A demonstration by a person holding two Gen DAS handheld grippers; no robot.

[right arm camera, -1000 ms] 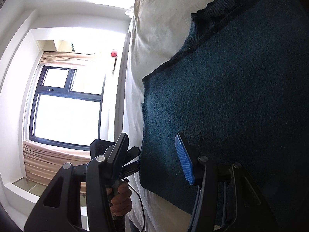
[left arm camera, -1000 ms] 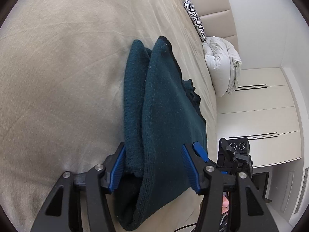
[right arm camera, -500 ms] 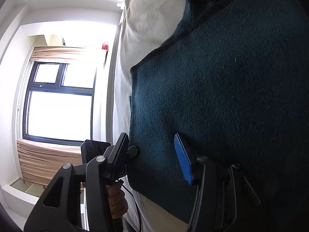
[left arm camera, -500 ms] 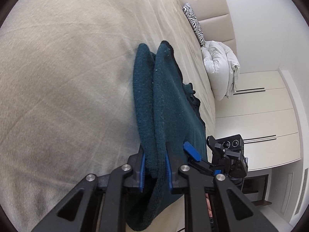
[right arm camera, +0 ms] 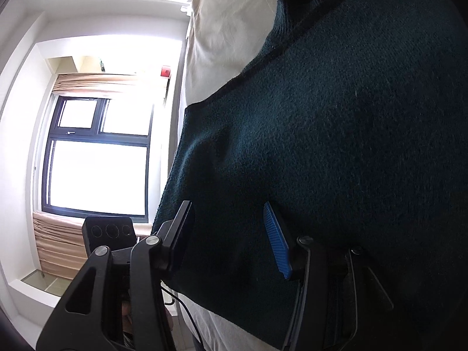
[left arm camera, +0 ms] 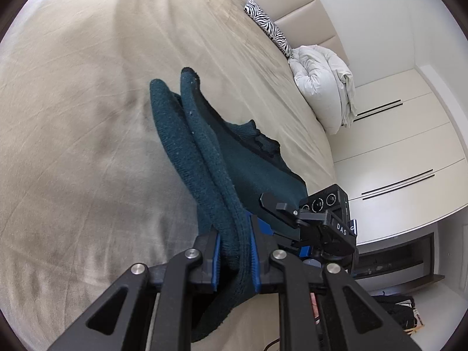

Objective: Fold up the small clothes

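Observation:
A dark teal knit sweater (left arm camera: 248, 163) lies on the beige bed (left arm camera: 87, 117). In the left wrist view my left gripper (left arm camera: 234, 254) is shut on a doubled fold of the sweater's edge, which rises toward it in two ridges. The right gripper (left arm camera: 318, 219) shows just to the right, over the sweater's near corner. In the right wrist view the sweater (right arm camera: 336, 131) fills most of the frame. My right gripper (right arm camera: 231, 239) is open, its jaws straddling the sweater's near edge with the fabric between them. The left gripper's body (right arm camera: 108, 231) shows beside it.
A zebra-print pillow (left arm camera: 267, 26) and a bundled white duvet (left arm camera: 324, 87) lie at the head of the bed by the padded headboard. White cupboards (left arm camera: 403, 161) stand beyond the bed. In the right wrist view a bright window (right arm camera: 96, 158) lies past the bed's edge.
My left gripper closed from open onto the sweater's folded edge and lifted it slightly. My right gripper stayed open and moved further over the sweater's edge.

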